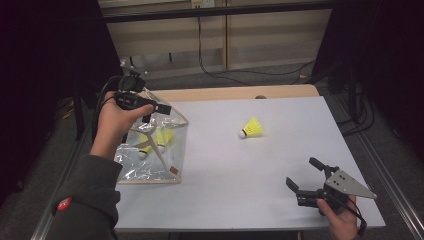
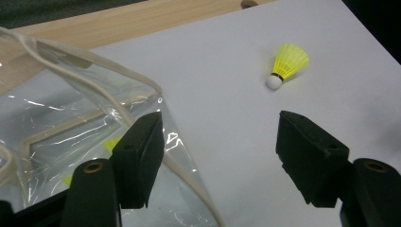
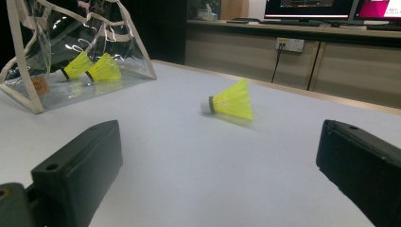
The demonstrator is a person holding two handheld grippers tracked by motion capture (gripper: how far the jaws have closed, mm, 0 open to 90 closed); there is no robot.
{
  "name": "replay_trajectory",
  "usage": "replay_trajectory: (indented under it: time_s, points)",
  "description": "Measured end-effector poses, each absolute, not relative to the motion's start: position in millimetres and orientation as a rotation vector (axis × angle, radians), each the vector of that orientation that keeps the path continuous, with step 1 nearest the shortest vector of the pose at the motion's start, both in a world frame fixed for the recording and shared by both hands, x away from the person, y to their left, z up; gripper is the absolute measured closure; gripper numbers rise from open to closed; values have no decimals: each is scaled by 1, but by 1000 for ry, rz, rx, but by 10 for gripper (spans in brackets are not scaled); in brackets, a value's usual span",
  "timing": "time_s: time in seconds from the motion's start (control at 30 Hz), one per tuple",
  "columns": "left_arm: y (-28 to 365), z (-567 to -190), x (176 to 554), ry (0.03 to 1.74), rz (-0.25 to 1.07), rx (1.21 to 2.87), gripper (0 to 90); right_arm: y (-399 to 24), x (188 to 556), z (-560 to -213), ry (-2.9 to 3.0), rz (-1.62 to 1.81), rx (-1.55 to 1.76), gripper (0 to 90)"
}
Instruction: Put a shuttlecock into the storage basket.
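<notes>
Because a shuttlecock (image 1: 251,128) is little more than a cork tip and a thin yellow skirt, it is judged very light, apt to roll on its side, and easily crushed at the skirt. The firmer white cork tip, or the narrow neck just behind it, is the sounder place to close on, with a light squeeze. This loose shuttlecock lies on its side near the middle of the white table (image 1: 280,200), well apart from both tools, its tip towards the left.

At the left edge of the table stands a clear plastic bag (image 1: 165,165) with cream trim; it looks thin, limp and slippery, likely to sag if not held by its rim. Inside it lie two more shuttlecocks (image 3: 92,68), side by side and touching or nearly so.

The left hand-held gripper (image 1: 150,111) hangs above the open top of the bag. Its jaws stand about half apart and hold nothing: one jaw is over the bag's rim, the other over bare table. The right hand-held gripper (image 1: 305,175) rests low at the near right of the table, jaws wide apart and empty, pointing towards the loose shuttlecock.

Count: three shuttlecocks (one on the table, two in the bag); one bag; two hand-held grippers.
</notes>
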State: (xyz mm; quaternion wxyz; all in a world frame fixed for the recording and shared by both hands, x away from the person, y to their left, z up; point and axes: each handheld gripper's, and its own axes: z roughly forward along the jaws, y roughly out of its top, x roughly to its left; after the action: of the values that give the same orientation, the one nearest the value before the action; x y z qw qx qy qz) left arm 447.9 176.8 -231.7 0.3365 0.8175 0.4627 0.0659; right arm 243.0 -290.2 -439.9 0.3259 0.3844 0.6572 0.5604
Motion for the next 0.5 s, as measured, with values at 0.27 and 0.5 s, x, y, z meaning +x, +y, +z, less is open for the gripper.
replay_trajectory:
  time_s: [0.27,0.5]
  points:
    - [167,-232,446,1172,156,2146,308,-290,243,-440,1722,1468,1006,12]
    - [159,-235,446,1157,150,2151,276,-290,243,-440,1724,1468,1005,12]
